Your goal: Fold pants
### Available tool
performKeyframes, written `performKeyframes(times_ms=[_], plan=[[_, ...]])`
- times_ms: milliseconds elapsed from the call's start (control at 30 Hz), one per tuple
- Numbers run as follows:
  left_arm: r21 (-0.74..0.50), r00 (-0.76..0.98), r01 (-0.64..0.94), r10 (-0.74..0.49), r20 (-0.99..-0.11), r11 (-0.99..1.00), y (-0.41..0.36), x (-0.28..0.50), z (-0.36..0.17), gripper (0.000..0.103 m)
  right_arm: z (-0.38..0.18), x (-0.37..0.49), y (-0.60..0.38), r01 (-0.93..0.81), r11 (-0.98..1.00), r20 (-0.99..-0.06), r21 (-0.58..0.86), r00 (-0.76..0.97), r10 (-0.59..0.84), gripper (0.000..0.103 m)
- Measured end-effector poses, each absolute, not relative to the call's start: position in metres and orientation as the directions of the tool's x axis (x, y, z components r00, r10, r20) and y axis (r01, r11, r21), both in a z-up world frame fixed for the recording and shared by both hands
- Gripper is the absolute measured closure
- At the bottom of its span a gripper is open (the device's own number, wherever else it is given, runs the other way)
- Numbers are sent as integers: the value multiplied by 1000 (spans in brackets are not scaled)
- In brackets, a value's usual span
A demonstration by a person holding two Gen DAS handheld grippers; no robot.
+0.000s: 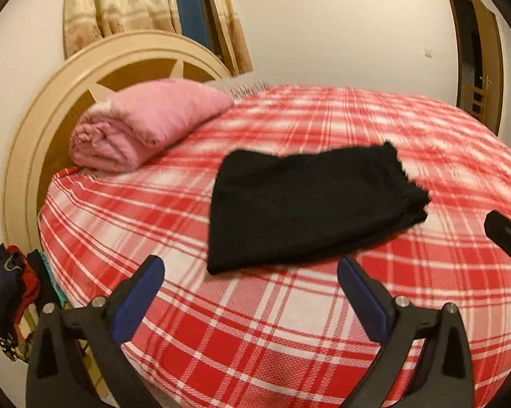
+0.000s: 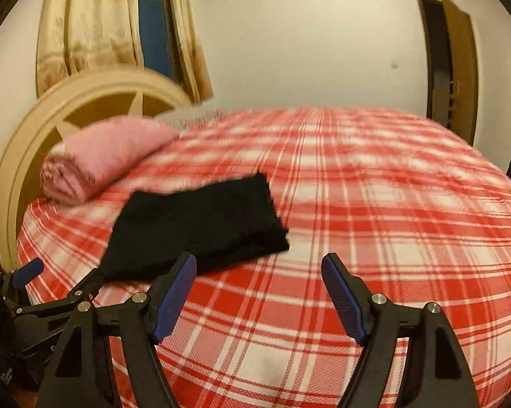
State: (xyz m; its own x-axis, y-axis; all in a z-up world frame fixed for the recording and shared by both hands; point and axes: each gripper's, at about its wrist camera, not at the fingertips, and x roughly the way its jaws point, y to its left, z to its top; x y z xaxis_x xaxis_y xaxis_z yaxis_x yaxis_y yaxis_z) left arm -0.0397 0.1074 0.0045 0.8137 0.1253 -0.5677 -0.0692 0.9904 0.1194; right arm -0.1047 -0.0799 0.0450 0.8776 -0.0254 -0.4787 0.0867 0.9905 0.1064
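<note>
Left wrist view: the left gripper (image 1: pixel 250 272) stood wide open and empty, the folded black pants (image 1: pixel 310 204) lying just beyond its fingertips on the red plaid bedspread (image 1: pixel 289 323). Right wrist view: the right gripper (image 2: pixel 259 268) was likewise spread and empty, the pants (image 2: pixel 197 227) ahead-left of its left finger (image 2: pixel 174 299).

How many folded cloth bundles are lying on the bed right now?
2. The black pants lie folded mid-bed, just ahead of both open tools. The pink blanket sits rolled up against the headboard. Nothing else shows on the plaid sheet, though its far edge is out of view.
</note>
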Motion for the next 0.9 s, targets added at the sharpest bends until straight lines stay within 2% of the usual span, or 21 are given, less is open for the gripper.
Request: performKeyframes(times_ms=[133, 300, 900], plan=[[109, 843, -66, 114, -526, 992, 106, -48, 21, 0, 58, -115, -89, 116, 982, -434, 147, 900, -42, 25], [93, 868, -78, 113, -484, 993, 107, -57, 34, 0, 61, -121, -94, 134, 977, -421, 163, 905, -54, 25], [119, 858, -89, 137, -496, 989, 99, -55, 34, 0, 61, -121, -93, 135, 978, -425, 161, 903, -54, 24]])
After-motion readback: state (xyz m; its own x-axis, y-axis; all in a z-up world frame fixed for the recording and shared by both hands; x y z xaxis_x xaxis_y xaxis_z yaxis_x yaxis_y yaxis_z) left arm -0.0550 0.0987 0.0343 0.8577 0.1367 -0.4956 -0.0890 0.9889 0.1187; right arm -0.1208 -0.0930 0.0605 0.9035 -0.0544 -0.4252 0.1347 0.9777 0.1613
